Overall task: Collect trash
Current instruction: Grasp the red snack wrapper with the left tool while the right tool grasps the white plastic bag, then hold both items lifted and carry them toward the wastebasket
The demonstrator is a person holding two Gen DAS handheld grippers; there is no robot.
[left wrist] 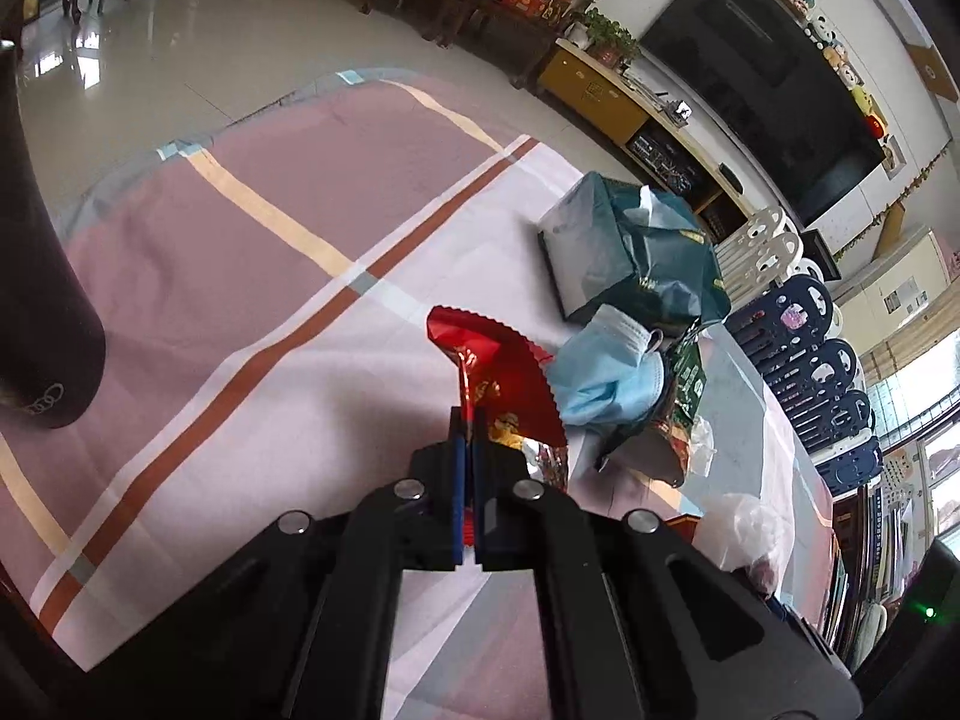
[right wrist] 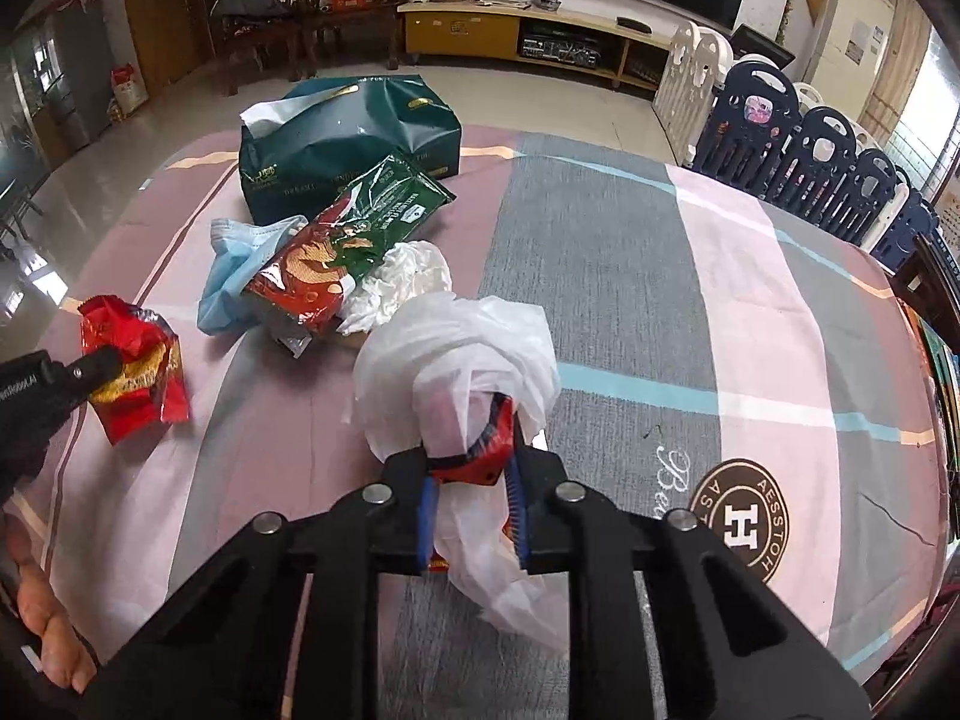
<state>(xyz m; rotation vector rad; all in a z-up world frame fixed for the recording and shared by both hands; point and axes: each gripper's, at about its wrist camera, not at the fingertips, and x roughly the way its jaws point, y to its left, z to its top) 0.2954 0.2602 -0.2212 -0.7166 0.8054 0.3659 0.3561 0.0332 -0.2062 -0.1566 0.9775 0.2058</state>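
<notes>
I have the red snack wrapper [left wrist: 492, 372] pinched in my left hand-held gripper [left wrist: 469, 420] — its jaws are pressed together on a fold of the foil, and the wrapper sits low over the striped cloth of the bench [left wrist: 252, 276], at its near left side in the right wrist view. My right hand-held gripper [right wrist: 471, 468] is clamped on the white plastic bag [right wrist: 462, 348], bunched between the blue pads with something red showing inside it (I cannot tell what that red piece is).

So I judge the job only begun: one wrapper is gripped and the bag is in hand, but the wrapper is not in the bag yet.

Left on the bench is a loose heap just beyond the bag — a red-and-green snack packet [right wrist: 348, 240], a blue face mask [right wrist: 231, 276] partly under it, and a crumpled white tissue [right wrist: 402, 276] beside it. Behind them stands a dark green tissue pack [right wrist: 354, 132], which looks still in use, so I would leave it. A dark bottle [left wrist: 36, 276] stands at the bench's left edge, well apart from the heap.
</notes>
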